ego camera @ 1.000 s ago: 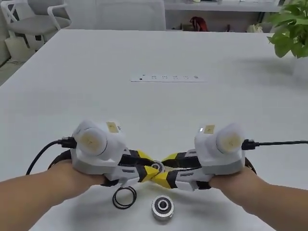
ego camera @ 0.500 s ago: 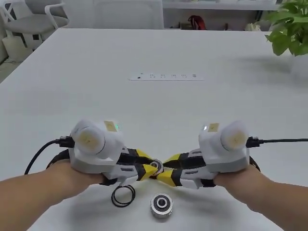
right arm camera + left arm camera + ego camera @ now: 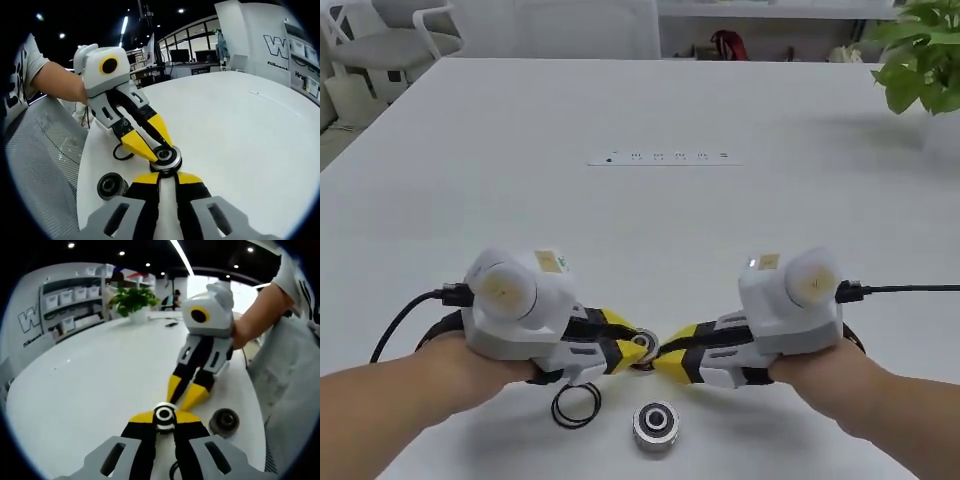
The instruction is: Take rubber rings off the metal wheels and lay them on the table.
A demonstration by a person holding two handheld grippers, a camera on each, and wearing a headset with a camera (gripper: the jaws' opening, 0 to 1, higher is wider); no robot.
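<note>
Clamping a metal wheel (image 3: 164, 416) in the left claw (image 3: 164, 416), with both jaws closed onto it from either side. Kept low over the worktop (image 3: 620, 220); cannot tell whether touching it or just above. Meeting the wheel head-on with the right claw (image 3: 160, 178): squeezed together at the tips, with those tips against the wheel's edge. Cannot tell whether any rubber is caught between them.

Judged to be mid-strip on this wheel, using one claw as a vice and the other as the puller. Aimed nose to nose, probably so a pull runs straight off the rim while the wheel stays fixed.

Found just below the claws in the head view: one black rubber ring (image 3: 577, 405) lying flat and loose, apparently already off. Beside it, a second wheel (image 3: 656, 425) resting on its face; cannot tell whether it carries a ring.

Noted farther off a power strip (image 3: 665, 157) and a potted plant (image 3: 920, 60), well apart from the work.
</note>
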